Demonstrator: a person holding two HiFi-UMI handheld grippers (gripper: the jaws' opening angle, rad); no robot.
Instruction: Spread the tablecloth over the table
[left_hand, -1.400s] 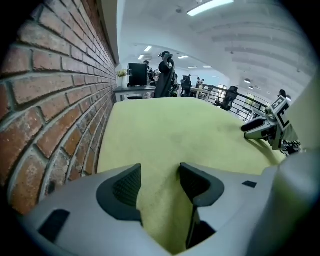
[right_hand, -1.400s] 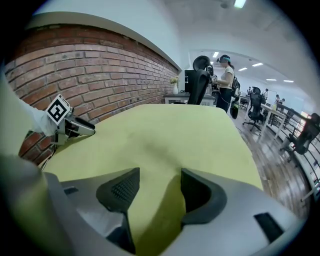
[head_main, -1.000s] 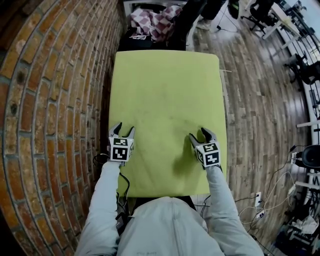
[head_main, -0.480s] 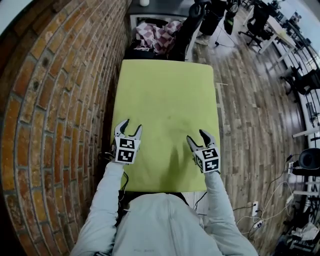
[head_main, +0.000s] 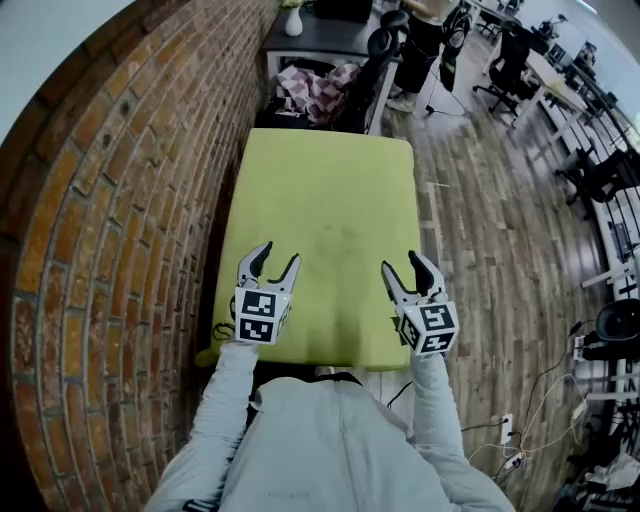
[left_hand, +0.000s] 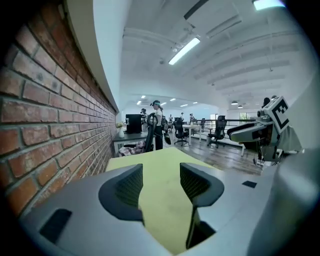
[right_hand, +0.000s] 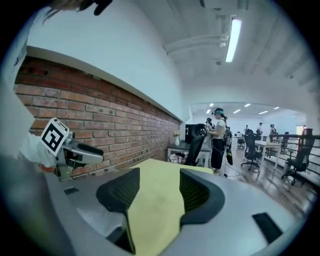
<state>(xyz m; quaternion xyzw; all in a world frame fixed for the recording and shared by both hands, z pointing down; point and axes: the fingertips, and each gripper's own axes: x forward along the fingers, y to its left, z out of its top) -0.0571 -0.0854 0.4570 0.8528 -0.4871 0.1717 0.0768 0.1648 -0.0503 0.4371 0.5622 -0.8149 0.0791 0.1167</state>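
Yellow-green fabric tablecloth (head_main: 325, 220) lies flat over whole tabletop beside red brick wall (head_main: 110, 200), near edge hanging toward person. Left gripper (head_main: 277, 256) and right gripper (head_main: 403, 265) hover over near corners, jaws of both apart, nothing clamped (cloth between jaws is only background). Judgement: spread looks complete, so no grip needed.

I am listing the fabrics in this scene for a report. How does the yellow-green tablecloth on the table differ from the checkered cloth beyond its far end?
The tablecloth is plain yellow-green; the checkered cloth has a pink-and-white pattern. The tablecloth lies spread out flat; the checkered cloth is bunched in a heap. As they lie, the tablecloth covers far more area than the checkered cloth. Both are soft fabrics.
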